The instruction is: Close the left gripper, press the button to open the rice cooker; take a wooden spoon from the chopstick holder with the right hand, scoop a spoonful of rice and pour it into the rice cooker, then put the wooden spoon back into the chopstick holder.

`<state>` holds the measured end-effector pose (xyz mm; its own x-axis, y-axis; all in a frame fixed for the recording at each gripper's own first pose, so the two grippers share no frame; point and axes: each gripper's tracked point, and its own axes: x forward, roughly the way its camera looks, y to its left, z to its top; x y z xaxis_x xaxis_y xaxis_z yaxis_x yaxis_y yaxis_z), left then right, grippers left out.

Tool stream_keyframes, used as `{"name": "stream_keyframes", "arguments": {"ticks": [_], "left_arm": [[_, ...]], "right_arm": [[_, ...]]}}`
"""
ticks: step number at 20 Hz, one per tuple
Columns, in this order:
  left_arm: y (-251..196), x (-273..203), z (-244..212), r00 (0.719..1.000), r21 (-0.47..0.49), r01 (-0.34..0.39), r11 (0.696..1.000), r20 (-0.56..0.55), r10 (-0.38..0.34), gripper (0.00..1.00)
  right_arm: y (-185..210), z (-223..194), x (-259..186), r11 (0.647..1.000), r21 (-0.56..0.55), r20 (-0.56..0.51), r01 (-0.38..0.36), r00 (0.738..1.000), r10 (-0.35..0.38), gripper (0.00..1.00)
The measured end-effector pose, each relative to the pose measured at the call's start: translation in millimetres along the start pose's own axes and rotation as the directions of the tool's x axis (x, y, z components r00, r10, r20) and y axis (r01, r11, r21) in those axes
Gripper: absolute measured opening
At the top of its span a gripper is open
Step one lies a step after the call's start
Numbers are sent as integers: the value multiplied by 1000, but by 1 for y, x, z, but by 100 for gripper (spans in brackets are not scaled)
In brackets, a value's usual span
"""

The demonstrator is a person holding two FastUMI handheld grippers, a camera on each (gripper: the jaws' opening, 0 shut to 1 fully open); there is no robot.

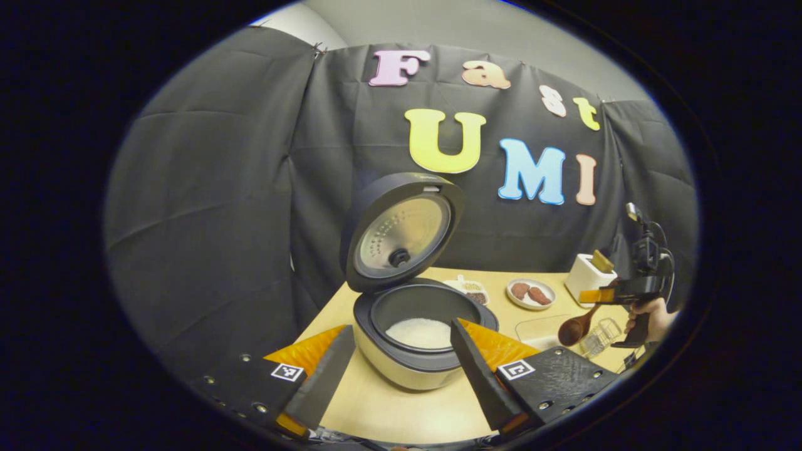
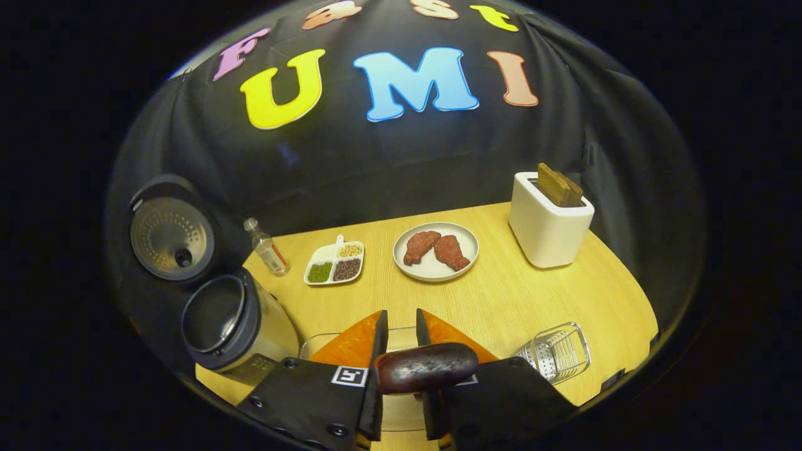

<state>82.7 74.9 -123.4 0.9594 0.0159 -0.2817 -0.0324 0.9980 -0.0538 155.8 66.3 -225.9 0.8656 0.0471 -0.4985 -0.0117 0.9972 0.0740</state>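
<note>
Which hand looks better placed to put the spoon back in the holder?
Right: its hand-held gripper already grips the wooden spoon, with the chopstick holder just beside it. The left one stands open at the rice cooker.

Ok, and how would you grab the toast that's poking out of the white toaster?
By its top end, coming straight down from above. The toast stands in the slot of the toaster, so just that upper part is free; the rest is sunk inside. Put one finger on each broad flat face, since it looks thin that way, then probably lift straight up.
</note>
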Motion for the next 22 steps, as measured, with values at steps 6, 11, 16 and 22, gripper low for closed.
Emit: {"name": "stream_keyframes", "arguments": {"ticks": [6,11,16,22], "left_arm": [[9,0,-6,999,-2,-34,999,-21,34,96],[8,1,-7,999,-39,-47,998,-18,46,96],[0,-9,-5,999,-16,-43,999,-4,43,96],[-5,-11,-4,999,-20,-35,999,1,35,96]], "right_arm": [[21,-39,19,1000,0,-83,-23,996,23,25],[56,-60,18,989,123,-180,-86,978,107,26],[72,-69,18,959,270,-254,-87,954,158,25],[76,-69,18,922,371,-278,-110,934,223,25]]}}
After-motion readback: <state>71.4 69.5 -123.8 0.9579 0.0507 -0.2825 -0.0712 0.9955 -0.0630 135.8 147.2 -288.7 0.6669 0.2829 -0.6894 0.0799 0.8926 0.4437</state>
